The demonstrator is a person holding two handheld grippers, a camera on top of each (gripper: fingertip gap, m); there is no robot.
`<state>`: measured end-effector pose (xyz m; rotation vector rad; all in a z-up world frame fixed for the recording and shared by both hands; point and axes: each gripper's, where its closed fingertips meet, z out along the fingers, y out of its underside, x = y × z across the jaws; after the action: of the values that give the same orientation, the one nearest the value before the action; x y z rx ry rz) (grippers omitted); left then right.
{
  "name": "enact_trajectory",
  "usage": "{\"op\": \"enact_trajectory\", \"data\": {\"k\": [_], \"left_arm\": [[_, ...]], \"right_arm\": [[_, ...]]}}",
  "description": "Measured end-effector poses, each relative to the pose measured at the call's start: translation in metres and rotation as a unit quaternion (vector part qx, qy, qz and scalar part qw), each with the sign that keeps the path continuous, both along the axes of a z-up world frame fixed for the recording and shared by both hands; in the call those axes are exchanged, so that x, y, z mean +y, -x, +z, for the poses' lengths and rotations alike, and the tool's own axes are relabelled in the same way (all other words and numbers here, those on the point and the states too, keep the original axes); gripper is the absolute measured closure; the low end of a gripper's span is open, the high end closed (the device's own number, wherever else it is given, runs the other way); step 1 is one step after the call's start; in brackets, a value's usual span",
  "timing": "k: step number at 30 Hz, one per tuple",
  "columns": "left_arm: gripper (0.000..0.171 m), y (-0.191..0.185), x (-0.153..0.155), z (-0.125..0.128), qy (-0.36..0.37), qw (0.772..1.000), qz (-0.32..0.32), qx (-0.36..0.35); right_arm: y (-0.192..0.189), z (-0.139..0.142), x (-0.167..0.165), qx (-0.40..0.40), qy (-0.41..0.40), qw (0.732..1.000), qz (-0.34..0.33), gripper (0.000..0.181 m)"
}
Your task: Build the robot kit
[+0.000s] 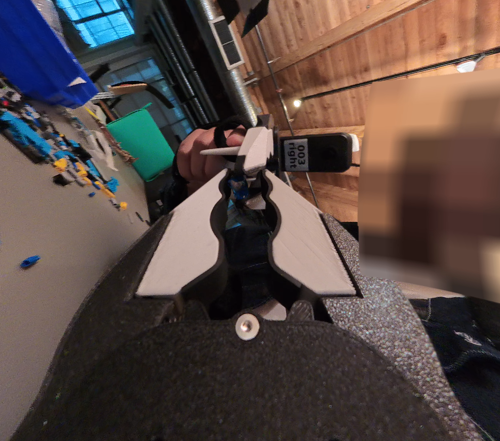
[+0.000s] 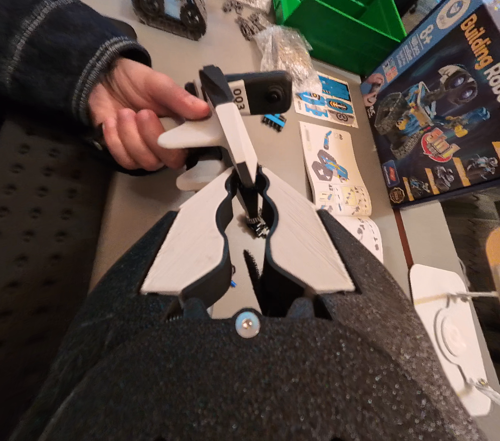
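blurred blue piece (image 1: 238, 188) between left tongs (image 1: 244, 176), grip unclear

Bare bench (image 2: 173, 60) between the sleeved hand (image 2: 135, 119) and the paper sheets (image 2: 335, 171): passable. Far end blocked by tracked toy vehicle (image 2: 170, 3), plastic bags (image 2: 286, 52) and green bin (image 2: 335, 8). Printed box (image 2: 438, 108) closes the right side. Both hand-held gripper tips meet mid-bench; no gap between them.
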<state>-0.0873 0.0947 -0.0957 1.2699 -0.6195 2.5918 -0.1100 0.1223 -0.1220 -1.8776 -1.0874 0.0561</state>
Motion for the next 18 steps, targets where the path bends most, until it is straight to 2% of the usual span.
{"op": "enact_trajectory", "data": {"k": [1, 4, 8, 12, 15, 18], "left_arm": [[0.148, -0.001, 0.001, -0.003, -0.002, 1.000, 0.000, 0.007], [0.119, -0.003, 0.004, -0.004, 0.008, 1.000, 0.000, 0.012], [0.092, -0.007, -0.002, -0.012, -0.052, 0.998, 0.015, 0.038], [0.088, -0.009, -0.007, -0.019, -0.074, 0.996, 0.010, 0.054], [0.098, -0.010, -0.009, -0.019, -0.079, 0.995, 0.007, 0.052], [0.105, -0.012, -0.008, -0.025, -0.080, 0.995, 0.006, 0.065]], "right_arm": [[-0.001, -0.003, 0.001, -0.002, 0.000, 1.000, -0.006, 0.167], [-0.010, -0.014, 0.004, -0.010, 0.008, 1.000, -0.021, 0.167], [-0.017, -0.027, 0.004, -0.006, 0.000, 1.000, -0.025, 0.168], [-0.019, -0.034, 0.000, 0.010, -0.020, 0.999, -0.023, 0.168], [-0.019, -0.028, -0.003, 0.033, -0.047, 0.998, -0.011, 0.168], [-0.021, -0.031, -0.004, 0.067, -0.035, 0.997, -0.009, 0.167]]}}
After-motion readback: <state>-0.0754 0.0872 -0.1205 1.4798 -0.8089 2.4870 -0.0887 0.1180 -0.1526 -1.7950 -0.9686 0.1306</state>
